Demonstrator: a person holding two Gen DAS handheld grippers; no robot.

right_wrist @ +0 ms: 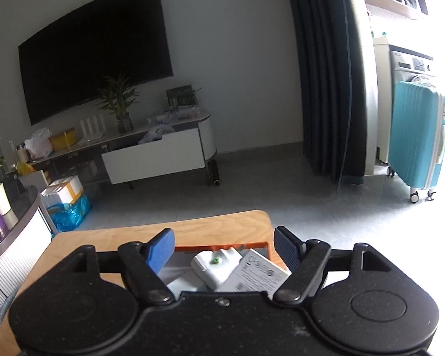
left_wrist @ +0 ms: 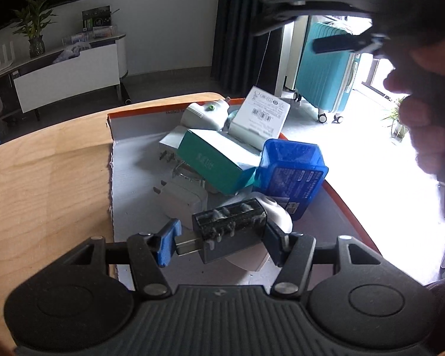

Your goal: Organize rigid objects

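Observation:
An orange-rimmed cardboard tray [left_wrist: 124,160] on the wooden table [left_wrist: 44,178] holds several items: a teal box [left_wrist: 213,160], a blue plastic case [left_wrist: 293,172], a white labelled box [left_wrist: 261,115], a white adapter with a green dot [left_wrist: 204,114] and a white charger [left_wrist: 181,201]. My left gripper [left_wrist: 222,238] has its jaws around a dark grey plug adapter [left_wrist: 231,228] just above the tray. My right gripper [right_wrist: 224,244] is open and empty, held above the tray's far end, over the green-dot adapter [right_wrist: 215,265] and the labelled box [right_wrist: 258,274].
The other hand and gripper [left_wrist: 370,14] hang at the upper right of the left wrist view. Past the table stand a TV cabinet [right_wrist: 154,154], a potted plant [right_wrist: 120,103], dark curtains [right_wrist: 326,74] and a teal suitcase [right_wrist: 418,136].

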